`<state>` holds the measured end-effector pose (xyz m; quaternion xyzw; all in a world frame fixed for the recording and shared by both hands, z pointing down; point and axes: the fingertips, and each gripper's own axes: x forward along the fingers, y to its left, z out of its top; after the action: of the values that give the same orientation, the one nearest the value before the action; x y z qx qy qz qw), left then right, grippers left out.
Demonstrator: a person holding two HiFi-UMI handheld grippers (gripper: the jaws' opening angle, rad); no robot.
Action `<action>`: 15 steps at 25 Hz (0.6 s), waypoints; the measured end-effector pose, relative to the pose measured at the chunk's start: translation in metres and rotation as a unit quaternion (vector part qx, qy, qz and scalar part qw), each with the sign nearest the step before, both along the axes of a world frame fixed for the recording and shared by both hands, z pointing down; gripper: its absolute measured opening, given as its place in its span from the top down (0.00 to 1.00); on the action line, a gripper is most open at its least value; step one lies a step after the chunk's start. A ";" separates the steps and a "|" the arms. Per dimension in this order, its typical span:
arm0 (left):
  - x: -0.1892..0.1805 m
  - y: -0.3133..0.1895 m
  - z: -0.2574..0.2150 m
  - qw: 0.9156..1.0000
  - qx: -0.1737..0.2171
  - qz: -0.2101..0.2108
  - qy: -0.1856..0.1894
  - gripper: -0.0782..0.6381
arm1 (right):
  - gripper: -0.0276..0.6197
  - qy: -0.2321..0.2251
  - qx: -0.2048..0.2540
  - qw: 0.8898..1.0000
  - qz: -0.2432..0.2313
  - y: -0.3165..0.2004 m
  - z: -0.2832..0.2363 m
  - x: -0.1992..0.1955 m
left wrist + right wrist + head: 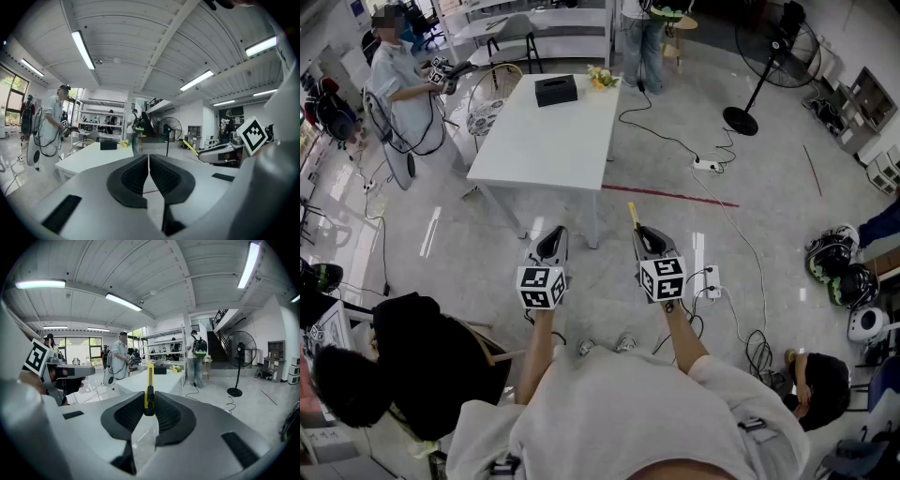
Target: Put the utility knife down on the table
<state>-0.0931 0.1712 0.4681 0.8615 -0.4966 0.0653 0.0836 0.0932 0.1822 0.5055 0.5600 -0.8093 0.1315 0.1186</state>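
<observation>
R gripper (149, 405) right in front of me, jaws pinched narrow on the yellow utility knife (149, 383), its long end poking fwd toward the white table (546, 150). L gripper (149, 165) alongside, jaws together, nothing in them. Both sit short of the table's near edge, knife not over the top yet. I'd call this the carry-in step. Next: push R fwd over the table's near end, sink till the knife lies flat, then ease the jaws apart. Black box (555, 90) at the table's far end, well clear.
</observation>
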 end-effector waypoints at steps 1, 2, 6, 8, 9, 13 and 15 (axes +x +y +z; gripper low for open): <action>0.001 0.000 0.000 1.000 0.000 0.000 0.000 0.85 | 0.83 0.000 0.000 1.000 0.000 0.000 0.000 0.001; 0.001 0.000 0.000 1.000 0.000 0.000 0.000 0.85 | 0.83 0.000 -0.001 1.000 0.000 0.000 0.001 0.001; 0.005 -0.003 -0.002 1.000 0.001 0.000 0.000 0.85 | 0.83 0.000 0.000 1.000 -0.001 -0.002 0.000 0.004; 0.007 -0.004 -0.003 1.000 0.002 0.000 0.000 0.85 | 0.83 0.000 -0.001 1.000 -0.002 -0.003 0.000 0.005; 0.008 -0.005 -0.003 1.000 0.002 -0.001 0.000 0.85 | 0.83 0.000 -0.001 1.000 -0.003 -0.003 0.000 0.006; 0.011 -0.007 -0.002 1.000 0.002 -0.003 -0.002 0.85 | 0.83 -0.005 0.003 1.000 -0.004 -0.006 -0.001 0.009; 0.013 -0.008 -0.002 1.000 0.002 -0.005 -0.002 0.85 | 0.83 -0.007 0.004 1.000 -0.006 -0.008 0.000 0.010</action>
<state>-0.0806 0.1633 0.4662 0.8591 -0.5010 0.0660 0.0814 0.1036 0.1744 0.5050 0.5549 -0.8138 0.1322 0.1113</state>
